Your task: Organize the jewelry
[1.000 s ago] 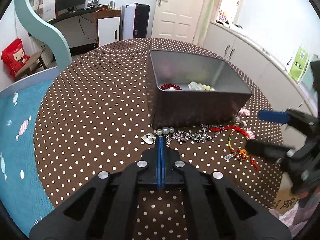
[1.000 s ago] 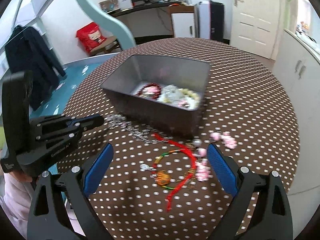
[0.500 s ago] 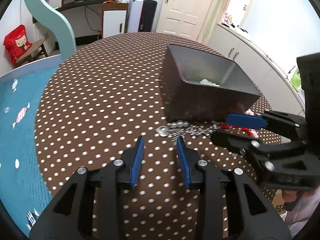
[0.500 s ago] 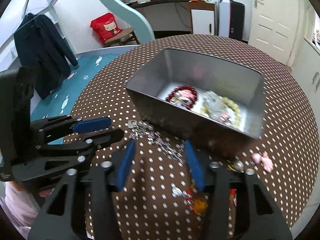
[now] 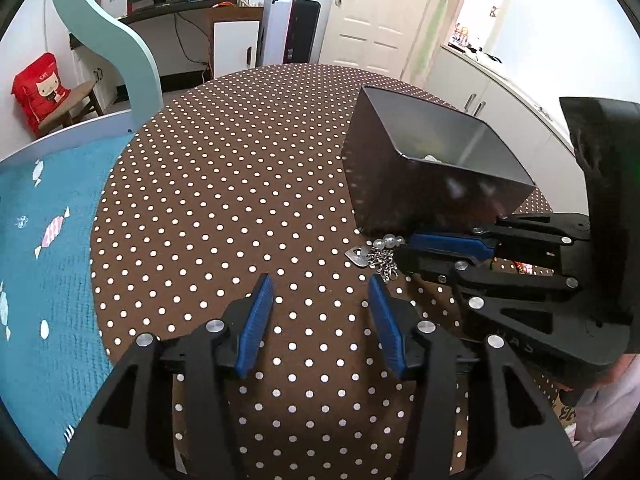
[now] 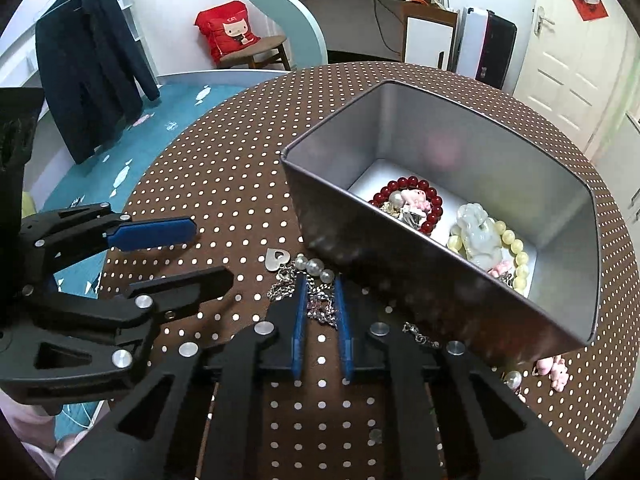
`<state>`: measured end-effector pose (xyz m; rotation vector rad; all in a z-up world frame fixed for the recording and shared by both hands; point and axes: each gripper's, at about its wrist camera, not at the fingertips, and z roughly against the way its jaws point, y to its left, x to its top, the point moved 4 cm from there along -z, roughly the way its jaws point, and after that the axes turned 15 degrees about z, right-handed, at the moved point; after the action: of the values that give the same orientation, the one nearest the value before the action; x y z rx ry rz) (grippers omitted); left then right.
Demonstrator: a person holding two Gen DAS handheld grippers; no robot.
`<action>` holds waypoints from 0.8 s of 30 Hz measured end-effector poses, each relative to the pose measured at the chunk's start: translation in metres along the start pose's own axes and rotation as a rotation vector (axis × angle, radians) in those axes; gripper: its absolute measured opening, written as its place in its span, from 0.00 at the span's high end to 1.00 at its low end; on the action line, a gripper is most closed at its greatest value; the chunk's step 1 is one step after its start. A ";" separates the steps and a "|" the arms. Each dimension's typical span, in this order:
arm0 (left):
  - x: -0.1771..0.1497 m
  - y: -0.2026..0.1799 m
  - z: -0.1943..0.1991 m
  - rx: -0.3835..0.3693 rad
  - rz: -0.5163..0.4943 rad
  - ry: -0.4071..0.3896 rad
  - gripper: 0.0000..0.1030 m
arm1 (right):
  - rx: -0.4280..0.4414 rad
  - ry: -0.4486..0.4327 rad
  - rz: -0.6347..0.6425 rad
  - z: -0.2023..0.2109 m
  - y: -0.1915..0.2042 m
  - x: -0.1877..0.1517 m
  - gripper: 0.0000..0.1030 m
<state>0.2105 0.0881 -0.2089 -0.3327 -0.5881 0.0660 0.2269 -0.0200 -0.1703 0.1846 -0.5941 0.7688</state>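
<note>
Released by the left gripper (image 5: 322, 320), now spread wide, the silver chain (image 6: 316, 300) sits between the right gripper (image 6: 320, 320)'s narrowing pads, ready for the tin (image 6: 560, 248).

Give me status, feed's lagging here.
Right gripper closing around silver chain, not yet clamped. Left gripper open, empty, alongside. Tin close beside chain.

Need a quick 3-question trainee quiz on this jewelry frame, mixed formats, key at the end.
1. True or false: the left gripper holds the silver chain bracelet.
2. Which gripper straddles that bracelet? A) left B) right
3. Fill in: the red bead bracelet lies inside the metal ____.

Key: 1 false, the left gripper is open over bare tablecloth; 2 B; 3 tin.
</note>
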 end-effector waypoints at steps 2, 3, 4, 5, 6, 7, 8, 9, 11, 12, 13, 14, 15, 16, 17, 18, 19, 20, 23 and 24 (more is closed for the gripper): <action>0.000 -0.003 -0.002 -0.002 -0.003 0.001 0.46 | 0.016 0.005 -0.016 0.003 -0.002 -0.003 0.89; 0.000 -0.005 -0.002 -0.004 -0.005 -0.001 0.40 | 0.023 0.003 -0.023 0.004 -0.002 -0.004 0.89; 0.001 -0.006 -0.002 -0.007 -0.007 -0.003 0.38 | 0.022 -0.005 -0.036 0.009 -0.005 -0.006 0.89; 0.001 -0.008 -0.003 -0.010 -0.008 -0.002 0.38 | 0.022 -0.011 -0.044 0.013 -0.007 -0.007 0.89; 0.002 -0.010 -0.004 -0.013 -0.008 -0.002 0.38 | 0.021 -0.022 -0.054 0.019 -0.011 -0.010 0.89; 0.003 -0.012 -0.005 -0.017 -0.007 -0.001 0.38 | 0.022 -0.031 -0.060 0.024 -0.014 -0.012 0.89; 0.005 -0.013 -0.006 -0.019 -0.009 0.001 0.38 | 0.018 -0.035 -0.063 0.029 -0.017 -0.014 0.89; 0.006 -0.017 -0.008 -0.021 -0.016 0.002 0.38 | 0.009 -0.034 -0.067 0.032 -0.018 -0.016 0.89; 0.009 -0.025 -0.011 -0.031 -0.031 -0.001 0.33 | -0.003 -0.034 -0.086 0.039 -0.023 -0.023 0.88; 0.010 -0.030 -0.013 -0.049 -0.045 -0.004 0.30 | 0.001 -0.039 -0.092 0.041 -0.023 -0.025 0.88; 0.011 -0.035 -0.016 -0.061 -0.059 0.001 0.30 | 0.001 -0.045 -0.098 0.044 -0.024 -0.027 0.87; 0.012 -0.038 -0.020 -0.063 -0.072 0.005 0.30 | -0.007 -0.049 -0.101 0.047 -0.025 -0.030 0.87; 0.013 -0.043 -0.024 -0.061 -0.093 0.005 0.30 | -0.017 -0.049 -0.101 0.049 -0.026 -0.031 0.87; 0.014 -0.048 -0.028 -0.062 -0.120 0.002 0.30 | -0.024 -0.049 -0.105 0.050 -0.028 -0.032 0.87; 0.013 -0.052 -0.033 -0.051 -0.147 0.008 0.30 | -0.020 -0.056 -0.111 0.052 -0.030 -0.034 0.87; 0.013 -0.054 -0.037 -0.036 -0.163 0.012 0.37 | -0.017 -0.058 -0.114 0.053 -0.029 -0.034 0.87; 0.013 -0.055 -0.040 -0.016 -0.180 0.006 0.45 | -0.022 -0.057 -0.113 0.053 -0.029 -0.035 0.87; 0.013 -0.057 -0.043 0.008 -0.196 -0.007 0.50 | -0.029 -0.055 -0.111 0.054 -0.029 -0.036 0.86; 0.014 -0.059 -0.044 0.033 -0.229 -0.003 0.92 | -0.016 -0.050 -0.106 0.051 -0.026 -0.037 0.69; 0.015 -0.058 -0.044 0.037 -0.228 0.002 0.92 | -0.018 -0.042 -0.100 0.048 -0.024 -0.037 0.64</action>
<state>0.2449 0.0227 -0.2161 -0.2284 -0.6189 -0.1430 0.2024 -0.0768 -0.1505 0.2124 -0.6270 0.6637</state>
